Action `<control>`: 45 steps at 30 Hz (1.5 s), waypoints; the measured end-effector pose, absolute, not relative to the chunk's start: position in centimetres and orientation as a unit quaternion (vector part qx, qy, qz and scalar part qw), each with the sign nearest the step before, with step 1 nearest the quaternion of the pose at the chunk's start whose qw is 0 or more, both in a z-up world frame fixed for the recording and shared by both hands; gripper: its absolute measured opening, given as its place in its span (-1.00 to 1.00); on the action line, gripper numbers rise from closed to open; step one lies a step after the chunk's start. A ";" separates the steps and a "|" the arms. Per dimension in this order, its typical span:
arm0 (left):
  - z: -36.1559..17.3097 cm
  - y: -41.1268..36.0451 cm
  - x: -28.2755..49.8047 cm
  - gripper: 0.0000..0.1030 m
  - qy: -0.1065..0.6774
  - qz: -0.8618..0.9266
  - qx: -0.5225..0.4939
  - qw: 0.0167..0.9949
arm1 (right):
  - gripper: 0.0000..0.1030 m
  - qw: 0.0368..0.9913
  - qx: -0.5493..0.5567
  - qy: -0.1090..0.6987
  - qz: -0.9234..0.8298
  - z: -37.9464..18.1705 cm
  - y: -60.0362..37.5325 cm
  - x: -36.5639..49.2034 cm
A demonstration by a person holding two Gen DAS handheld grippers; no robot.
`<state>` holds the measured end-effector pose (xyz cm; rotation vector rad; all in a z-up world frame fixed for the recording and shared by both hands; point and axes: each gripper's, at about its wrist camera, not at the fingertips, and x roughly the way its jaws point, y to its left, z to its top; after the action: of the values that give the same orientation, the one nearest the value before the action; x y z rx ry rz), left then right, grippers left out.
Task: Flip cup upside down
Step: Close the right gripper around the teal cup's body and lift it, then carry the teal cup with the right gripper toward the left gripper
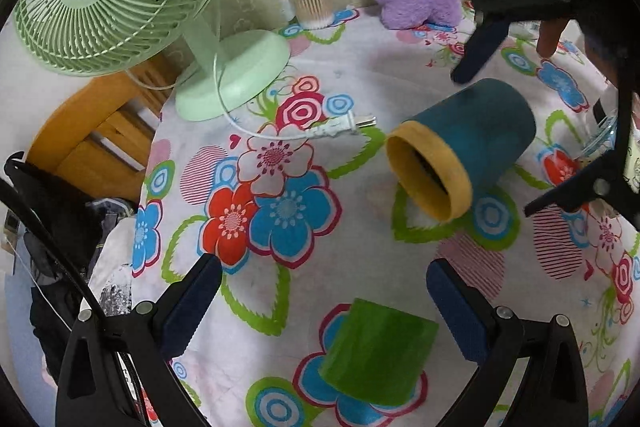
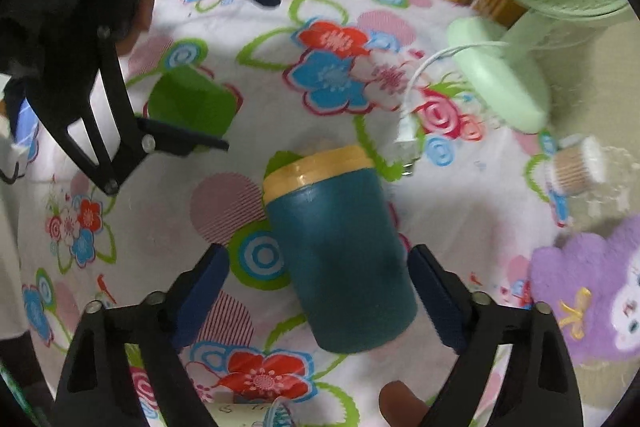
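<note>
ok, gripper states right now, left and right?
Left gripper: open, empty, green cup below it.
Right gripper: open, straddling the blue cup lying on its side, not clamped.

Both grippers are black plastic frames with silver screws and navy-padded fingers [image 1: 196, 303].

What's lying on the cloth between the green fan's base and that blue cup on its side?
A white plug on its cord lies on the flowered cloth between the fan base and the blue cup, shown best in the left wrist view.
</note>
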<state>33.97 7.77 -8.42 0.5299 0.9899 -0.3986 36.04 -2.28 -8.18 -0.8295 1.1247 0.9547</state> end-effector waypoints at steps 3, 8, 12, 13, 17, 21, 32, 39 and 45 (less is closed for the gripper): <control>-8.5 7.9 34.0 1.00 0.465 -0.184 0.253 0.828 | 0.41 0.669 -0.377 0.485 0.418 -8.7 -2.4 36.5; -8.1 8.2 33.8 1.00 0.456 -0.184 0.253 0.833 | 0.38 0.664 -0.356 0.495 0.432 -8.8 -2.8 37.5; -7.6 8.7 33.5 1.00 0.452 -0.179 0.250 0.838 | 0.40 0.651 -0.369 0.502 0.434 -9.5 -1.9 37.5; -7.4 8.8 33.5 1.00 0.450 -0.177 0.249 0.839 | 0.40 0.649 -0.369 0.503 0.435 -9.5 -1.7 37.6; -7.1 9.3 33.3 1.00 0.447 -0.172 0.246 0.842 | 0.38 0.645 -0.355 0.512 0.442 -10.0 -1.4 37.9; -6.8 9.8 33.1 1.00 0.445 -0.169 0.245 0.845 | 0.37 0.663 -0.322 0.516 0.437 -9.8 -1.5 38.0; -4.3 12.3 29.6 1.00 0.426 -0.185 0.207 0.861 | 0.37 0.768 -0.255 0.448 0.380 -2.9 -3.3 31.9; -3.2 15.8 23.2 1.00 0.401 -0.197 0.167 0.879 | 0.37 0.843 -0.197 0.440 0.239 -2.5 -1.9 22.3; -4.1 18.6 17.6 1.00 0.395 -0.194 0.126 0.889 | 0.37 0.856 -0.113 0.474 0.170 -4.4 0.4 13.5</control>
<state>17.60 18.64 -4.11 0.2626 0.8202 -0.4039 13.49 0.36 -4.44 -0.2369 0.9967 0.3575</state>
